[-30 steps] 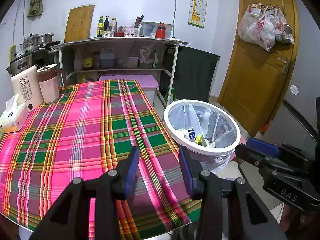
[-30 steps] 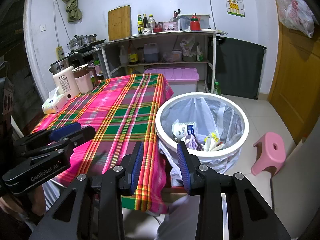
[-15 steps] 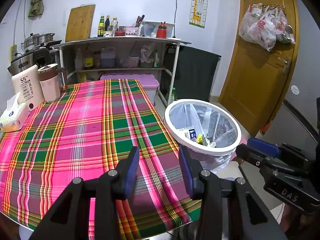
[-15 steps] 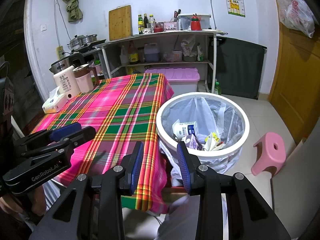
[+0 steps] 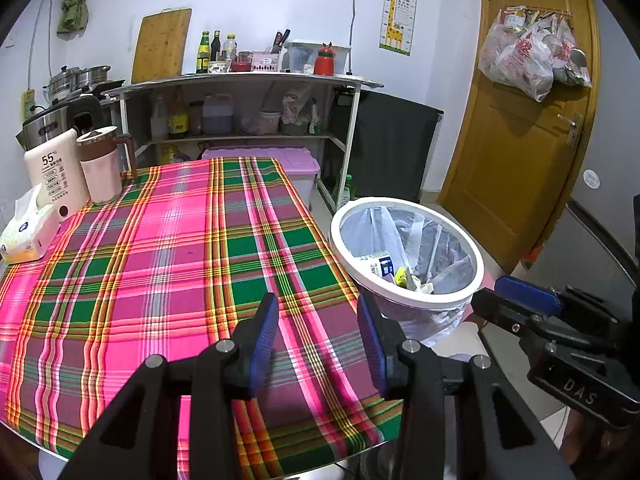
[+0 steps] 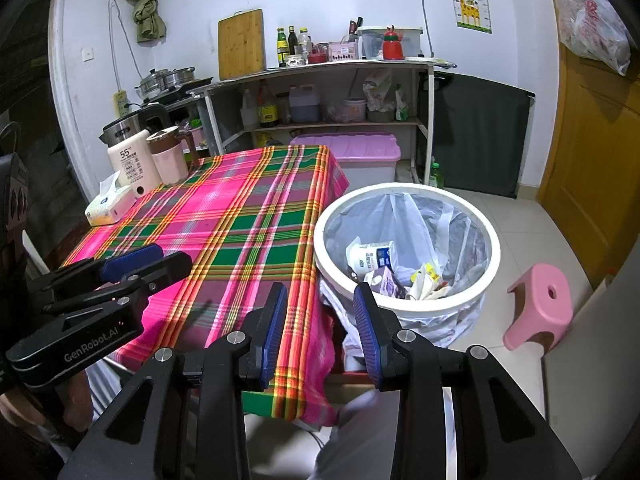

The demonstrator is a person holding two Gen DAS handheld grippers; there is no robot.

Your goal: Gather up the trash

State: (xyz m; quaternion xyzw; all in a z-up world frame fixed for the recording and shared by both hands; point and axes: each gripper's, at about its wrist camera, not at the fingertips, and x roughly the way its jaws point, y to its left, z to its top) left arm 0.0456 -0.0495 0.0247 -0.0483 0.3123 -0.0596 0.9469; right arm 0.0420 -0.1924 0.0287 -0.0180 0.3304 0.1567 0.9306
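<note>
A home kitchen: cutting board (image 6: pixel 241 44) and sauce bottles (image 6: pixel 293 45) on the shelf unit upper centre, steamer pots (image 6: pixel 168 79) at left, plaid-clothed worktop (image 6: pixel 224 216) in front.

Under the plaid tablecloth (image 5: pixel 168 264), table surface and legs hidden; near edge cut off by the bottom of the left wrist view; deep in the white trash bin (image 6: pixel 406 248), lower trash covered by the carton (image 6: pixel 370 256) and wrappers (image 6: pixel 426 278), print too small to read; bin base masked by the liner bag and the right gripper (image 6: pixel 320 320) finger; in the left wrist view, right gripper body cut off at the frame's right side; labels on shelf bottles (image 5: pixel 216 46) illegible; contents of the door bags (image 5: pixel 532 56) indistinct; pink stool (image 6: pixel 540 304) legs partly hidden.
</note>
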